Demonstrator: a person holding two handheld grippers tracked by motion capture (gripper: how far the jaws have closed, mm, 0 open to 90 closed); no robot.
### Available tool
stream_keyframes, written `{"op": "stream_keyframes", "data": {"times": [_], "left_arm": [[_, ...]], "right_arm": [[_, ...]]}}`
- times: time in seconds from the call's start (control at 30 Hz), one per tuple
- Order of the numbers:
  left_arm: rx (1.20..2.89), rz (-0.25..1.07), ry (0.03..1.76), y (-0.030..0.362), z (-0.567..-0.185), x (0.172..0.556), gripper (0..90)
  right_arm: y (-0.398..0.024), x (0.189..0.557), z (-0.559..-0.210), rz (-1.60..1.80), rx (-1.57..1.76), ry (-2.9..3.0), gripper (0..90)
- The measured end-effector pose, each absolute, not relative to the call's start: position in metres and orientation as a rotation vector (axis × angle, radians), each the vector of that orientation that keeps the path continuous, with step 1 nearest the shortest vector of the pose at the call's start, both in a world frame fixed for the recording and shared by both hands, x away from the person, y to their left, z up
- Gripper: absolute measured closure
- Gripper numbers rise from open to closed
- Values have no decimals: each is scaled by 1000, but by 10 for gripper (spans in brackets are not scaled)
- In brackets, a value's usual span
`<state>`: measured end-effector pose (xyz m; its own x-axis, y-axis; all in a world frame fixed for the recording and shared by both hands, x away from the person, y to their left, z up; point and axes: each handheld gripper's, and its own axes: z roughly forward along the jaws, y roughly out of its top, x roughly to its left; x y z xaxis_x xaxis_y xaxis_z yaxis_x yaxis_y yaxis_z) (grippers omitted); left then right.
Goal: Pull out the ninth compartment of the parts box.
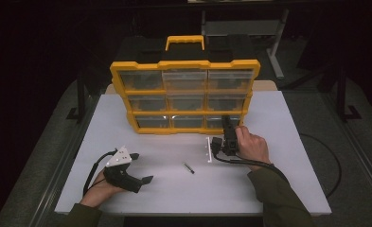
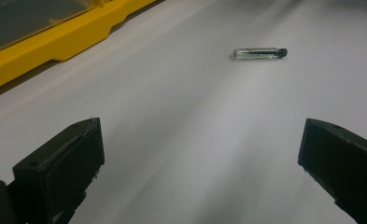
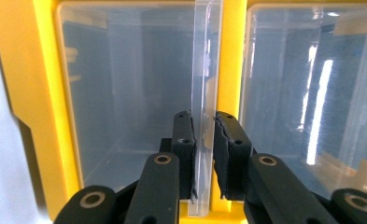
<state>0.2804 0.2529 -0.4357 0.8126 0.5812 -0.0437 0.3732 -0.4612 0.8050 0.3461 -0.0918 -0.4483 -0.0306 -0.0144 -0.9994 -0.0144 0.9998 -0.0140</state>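
Note:
A yellow organiser (image 1: 183, 64) with clear drawers stands upright at the back of the white table (image 1: 278, 189). My right gripper (image 1: 227, 121) reaches its bottom right drawer. In the right gripper view my right gripper (image 3: 203, 119) is shut on that drawer's clear plastic pull tab (image 3: 202, 70), with the yellow frame (image 3: 232, 56) just behind it. My left gripper (image 1: 142, 167) rests on the table at the near left, open and holding nothing. A small glass vial (image 1: 189, 168) with a dark cap lies on the table; it is the vial (image 2: 259, 53) beyond my open left gripper (image 2: 200, 149).
A thin white strip (image 1: 208, 149) lies on the table just left of my right hand. A black cable (image 1: 332, 161) loops off the table's right side. The organiser's yellow base (image 2: 55, 42) sits to the upper left in the left gripper view.

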Motion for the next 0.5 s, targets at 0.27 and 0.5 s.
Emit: {"op": "stream_keyframes", "data": {"times": [0.27, 0.5], "left_arm": [[2108, 297, 701, 252, -436, 280, 0], [2108, 297, 701, 253, -436, 280, 0]], "right_arm": [[-91, 345, -448, 1, -12, 1606, 780], [-91, 341, -448, 4, -6, 1607, 779]]}}
